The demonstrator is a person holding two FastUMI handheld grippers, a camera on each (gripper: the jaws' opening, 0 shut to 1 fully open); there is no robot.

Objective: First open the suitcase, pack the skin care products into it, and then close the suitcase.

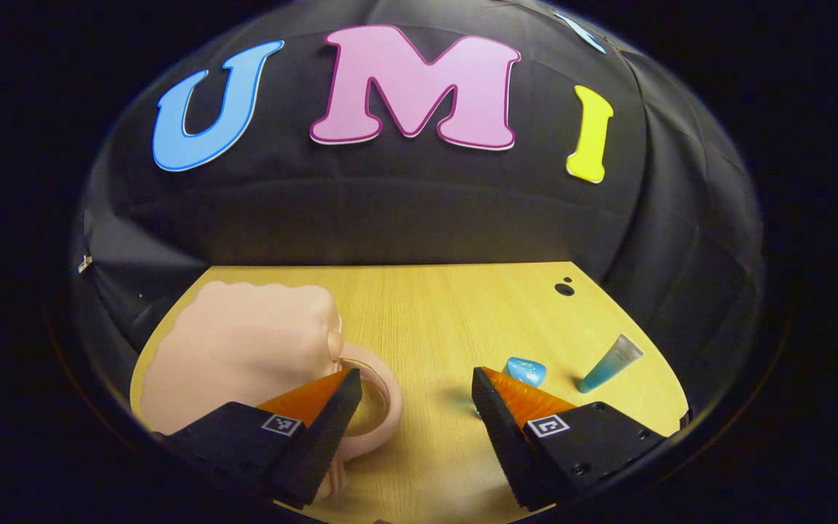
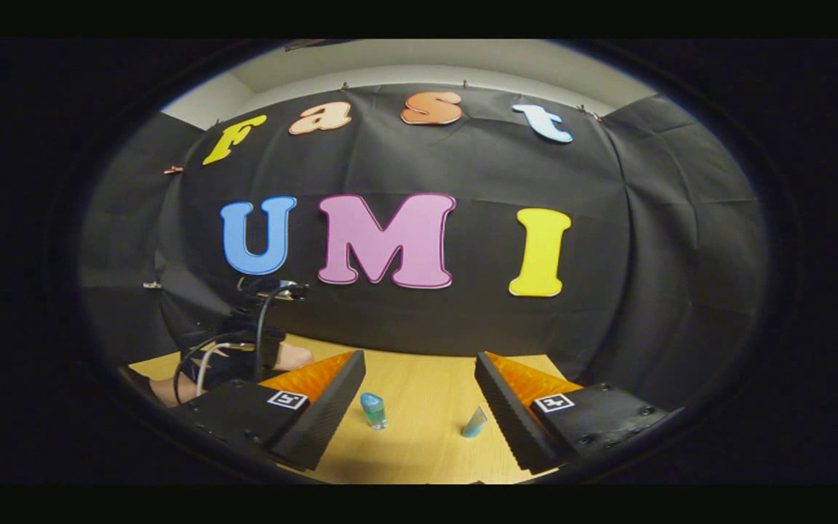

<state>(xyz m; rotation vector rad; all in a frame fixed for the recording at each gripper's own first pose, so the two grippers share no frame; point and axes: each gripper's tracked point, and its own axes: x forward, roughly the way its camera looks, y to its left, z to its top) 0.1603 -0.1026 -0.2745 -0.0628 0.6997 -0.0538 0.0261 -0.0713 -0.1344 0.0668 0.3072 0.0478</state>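
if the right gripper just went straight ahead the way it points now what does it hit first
Probably nothing at once: the right gripper is open, and bare table lies between its fingers. The small blue-capped bottle and the teal tube flank that line; depth is unclear, so either might be grazed before the black cloth wall.

**Open bench in the middle, clutter at the sides**

Bare bench (image 1: pixel 433 313) lay open between the pink suitcase (image 1: pixel 244 349) on the left and the blue bottle (image 1: pixel 526 370) and tube (image 1: pixel 610 362) on the right. The suitcase handle (image 1: pixel 375 407) blocked the left gripper (image 1: pixel 413 386) just beside its near finger.
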